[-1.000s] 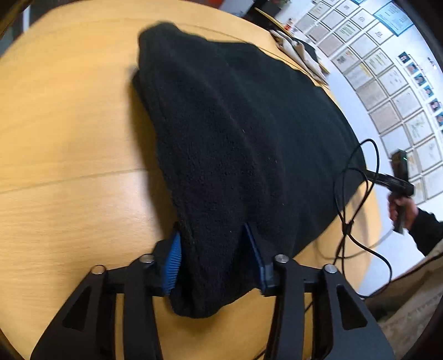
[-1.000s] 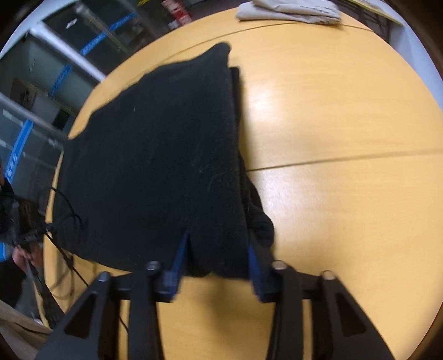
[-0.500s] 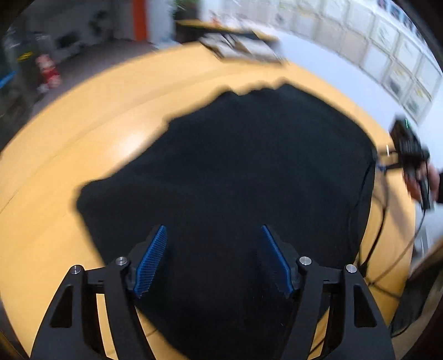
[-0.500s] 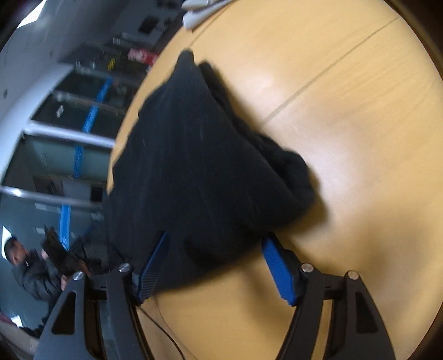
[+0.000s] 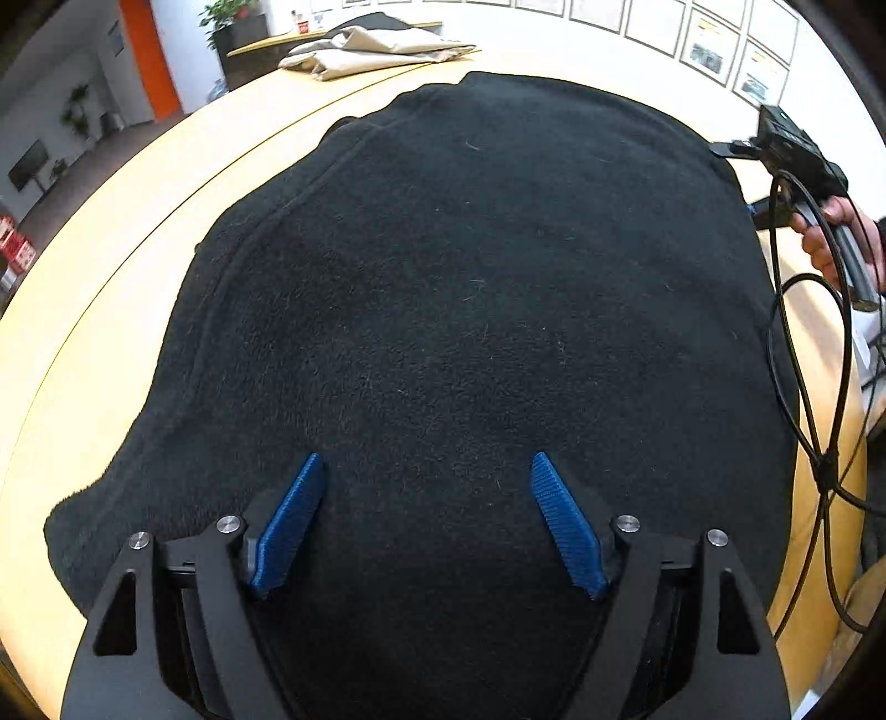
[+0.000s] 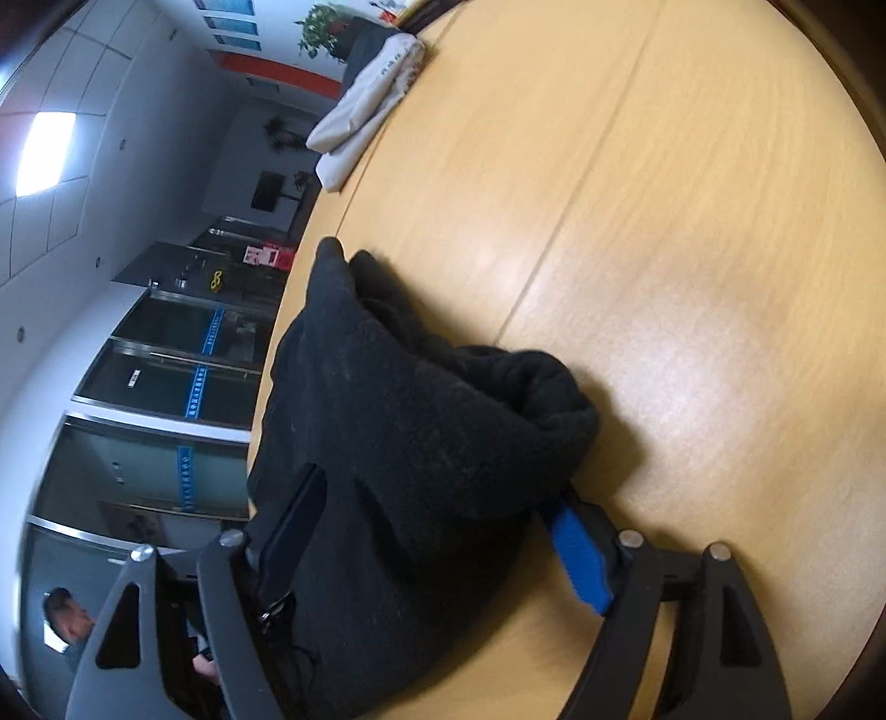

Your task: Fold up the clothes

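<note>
Our left gripper (image 5: 426, 520) and right gripper (image 6: 437, 531) gape wide over the black fleece garment (image 5: 470, 310).
We see folded beige cloth (image 5: 376, 47) lying beyond the fleece on the round wooden table (image 6: 664, 221).

My left wrist camera looks forward and down, close over the black fleece (image 5: 470, 310) spread on the wooden table (image 5: 99, 266). My right wrist camera is rolled steeply sideways, seemingly low beside the same fleece (image 6: 410, 443). Both views share the folded beige cloth (image 5: 376, 47) at the table's far edge.
</note>
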A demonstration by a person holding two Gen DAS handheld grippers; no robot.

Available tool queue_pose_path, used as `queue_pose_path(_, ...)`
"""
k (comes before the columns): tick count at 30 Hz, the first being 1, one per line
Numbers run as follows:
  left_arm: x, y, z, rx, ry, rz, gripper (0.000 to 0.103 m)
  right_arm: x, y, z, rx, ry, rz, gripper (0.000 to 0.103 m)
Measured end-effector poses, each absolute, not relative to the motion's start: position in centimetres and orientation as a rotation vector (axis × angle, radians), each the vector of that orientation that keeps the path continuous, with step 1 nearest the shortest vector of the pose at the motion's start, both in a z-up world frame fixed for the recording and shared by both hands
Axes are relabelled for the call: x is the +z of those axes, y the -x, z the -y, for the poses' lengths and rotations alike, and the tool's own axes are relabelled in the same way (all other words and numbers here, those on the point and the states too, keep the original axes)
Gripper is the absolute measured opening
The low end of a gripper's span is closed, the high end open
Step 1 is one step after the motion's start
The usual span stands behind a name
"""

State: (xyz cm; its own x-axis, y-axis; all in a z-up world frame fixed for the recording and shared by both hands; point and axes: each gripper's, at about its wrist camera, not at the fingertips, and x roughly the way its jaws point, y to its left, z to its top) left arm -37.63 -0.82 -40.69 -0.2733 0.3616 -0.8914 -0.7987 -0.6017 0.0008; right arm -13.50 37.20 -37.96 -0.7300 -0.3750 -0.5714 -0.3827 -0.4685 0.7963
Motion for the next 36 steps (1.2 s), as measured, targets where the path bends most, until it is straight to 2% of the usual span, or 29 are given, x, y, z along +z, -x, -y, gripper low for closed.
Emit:
queue_pose_path(2, -40.9, 38.0, 0.5, 1.93, 1.18, -0.606, 0.08, -37.1, 14.2, -36.6, 2.452, 1.173, -1.483, 0.09)
queue_pose_path(4, -41.1, 38.1, 0.0, 1.914, 1.152, -0.621, 0.079, -36.3, 15.6, -35.3, 2.468, 1.223, -1.27, 0.088)
queue_pose_path(5, -41.1, 38.1, -0.2, 1.907, 1.133, -0.629, 0.078, -36.1, 15.7, -35.2, 2.458, 1.239, -1.191, 0.075)
queue_pose_path(6, -41.2, 38.1, -0.5, 1.898, 1.116, -0.638, 0.078, -36.1, 15.5, -35.5, 2.442, 1.246, -1.133, 0.066)
queue_pose_path(7, -41.3, 38.0, -0.8, 1.886, 1.106, -0.643, 0.078, -36.2, 15.3, -35.8, 2.423, 1.236, -1.143, 0.054)
queue_pose_path(8, -41.3, 38.0, -1.1, 1.875, 1.102, -0.64, 0.076, -36.4, 15.3, -36.2, 2.407, 1.228, -1.18, 0.048)
queue_pose_path(14, -42.4, 37.2, -0.9, 1.901, 1.115, -0.586, 0.077, -35.2, 15.5, -37.0, 2.441, 1.226, -1.231, 0.032)
queue_pose_path(17, -43.2, 39.0, -3.6, 1.931, 1.11, -0.549, 0.08, -32.6, 16.7, -36.4, 2.546, 1.193, -1.179, 0.03)
queue_pose_path(23, -44.0, 42.5, -10.6, 1.918, 1.021, -0.572, 0.081, -21.9, 19.7, -27.7, 3.113, 1.15, -0.668, 0.03)
queue_pose_path(27, -44.4, 44.1, -14.5, 1.879, 0.977, -0.61, 0.08, -20.5, 20.3, -21.5, 3.316, 1.267, -0.433, 0.03)
queue_pose_path(32, -44.5, 44.5, -12.0, 1.89, 1.004, -0.615, 0.085, -25.3, 19.7, -22.3, 3.176, 1.47, -0.46, 0.03)
queue_pose_path(36, -44.2, 44.3, -9.1, 1.92, 0.992, -0.602, 0.091, -24.5, 19.5, -23.3, 3.168, 1.436, -0.465, 0.03)
